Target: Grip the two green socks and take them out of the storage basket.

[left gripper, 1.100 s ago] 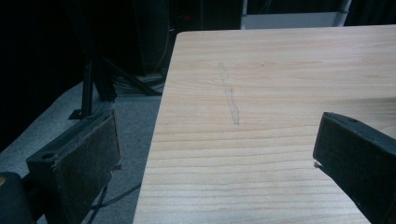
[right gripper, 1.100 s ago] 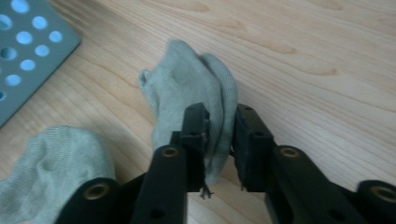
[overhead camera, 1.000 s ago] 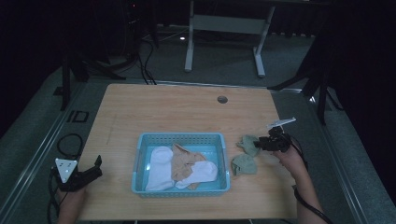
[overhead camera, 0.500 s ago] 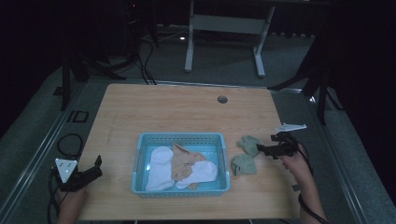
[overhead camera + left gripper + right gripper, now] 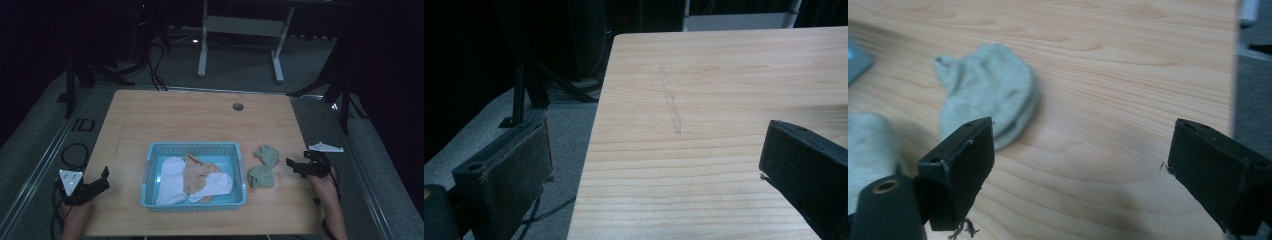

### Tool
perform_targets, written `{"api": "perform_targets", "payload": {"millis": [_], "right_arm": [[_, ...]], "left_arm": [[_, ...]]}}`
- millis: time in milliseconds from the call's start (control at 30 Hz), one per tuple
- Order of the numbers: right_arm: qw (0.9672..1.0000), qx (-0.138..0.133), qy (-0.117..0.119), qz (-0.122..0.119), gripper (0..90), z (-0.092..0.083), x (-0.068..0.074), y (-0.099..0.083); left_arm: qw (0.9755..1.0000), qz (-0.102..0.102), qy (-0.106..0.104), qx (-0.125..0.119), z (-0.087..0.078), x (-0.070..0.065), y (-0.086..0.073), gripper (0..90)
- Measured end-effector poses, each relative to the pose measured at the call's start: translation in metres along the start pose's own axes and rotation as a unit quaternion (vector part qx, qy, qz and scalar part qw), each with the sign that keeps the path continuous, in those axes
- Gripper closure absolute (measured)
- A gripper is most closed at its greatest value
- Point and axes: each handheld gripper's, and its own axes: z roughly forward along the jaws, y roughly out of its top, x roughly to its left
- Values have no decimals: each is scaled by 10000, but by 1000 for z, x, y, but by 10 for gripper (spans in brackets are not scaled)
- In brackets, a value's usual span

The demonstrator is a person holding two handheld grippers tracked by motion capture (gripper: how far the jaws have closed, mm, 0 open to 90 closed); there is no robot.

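Now that the right tongs point(image 5: 296, 167) have opened wide and drawn right, both green socks point(image 5: 265, 155) lie free on the worktop point(image 5: 200, 115).
Nothing sits between the jaws; socks rest right of the basket point(image 5: 195, 148). Left tongs point(image 5: 102, 181) idle, open, empty, near-left edge. Sock released, likely for regrasp.

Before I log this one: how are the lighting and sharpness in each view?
High view: dim, the surroundings nearly black, yet the table, the basket and both green socks read clearly. Left gripper view: sharp wood grain, dark floor beyond the edge. Right gripper view: soft; the nearer green sock is blurred, the open right gripper casts a faint shadow.
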Motion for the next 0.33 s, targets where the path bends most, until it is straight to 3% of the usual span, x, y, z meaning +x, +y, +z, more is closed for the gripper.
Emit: {"api": "perform_targets", "payload": {"millis": [33,67,100,133,200,333], "right_arm": [[10000,0,0,0,111,0,0,0],[9997,-42,-219,47,112,-2,-2,-4],[9997,-42,-219,47,112,-2,-2,-4],[9992,-86,-336,189,112,-4,-5,-9],[9988,-109,-363,300,113,-4,-8,-15],[9988,-57,-407,277,116,-3,-9,-19]], "left_arm": [[10000,0,0,0,0,0,0,4],[10000,-1,-1,-1,0,0,0,4],[10000,-1,-1,-1,0,0,0,4],[10000,-2,3,5,0,0,0,4],[10000,-1,-5,14,0,0,0,4],[10000,-5,-9,5,0,0,0,4]]}}
